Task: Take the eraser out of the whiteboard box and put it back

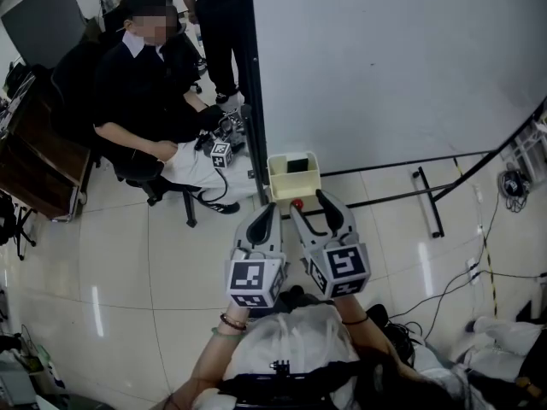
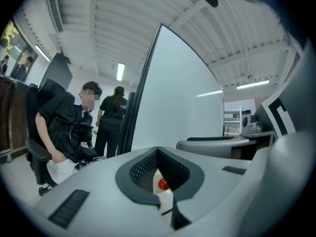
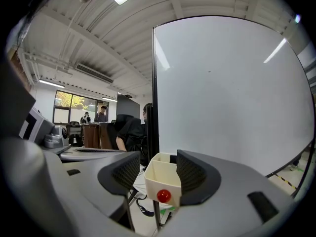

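Note:
A cream whiteboard box [image 1: 293, 180] hangs at the lower left corner of the whiteboard [image 1: 385, 58], with a red knob [image 1: 298, 202] on its front. A dark eraser [image 1: 298, 166] lies inside it. My right gripper [image 1: 309, 203] is open just in front of the box, one finger on each side of the knob. In the right gripper view the box [image 3: 160, 179] sits between the pads [image 3: 191, 174], untouched. My left gripper [image 1: 267, 210] hangs beside it on the left, shut and holding nothing. In the left gripper view only the knob [image 2: 163, 184] shows past the jaws.
A seated person in black [image 1: 141, 92] is on a chair left of the board, and another person [image 1: 214, 24] stands behind. The board's black frame post [image 1: 254, 101] and floor feet [image 1: 430, 202] are close by. Cables [image 1: 479, 272] lie on the tiled floor at right.

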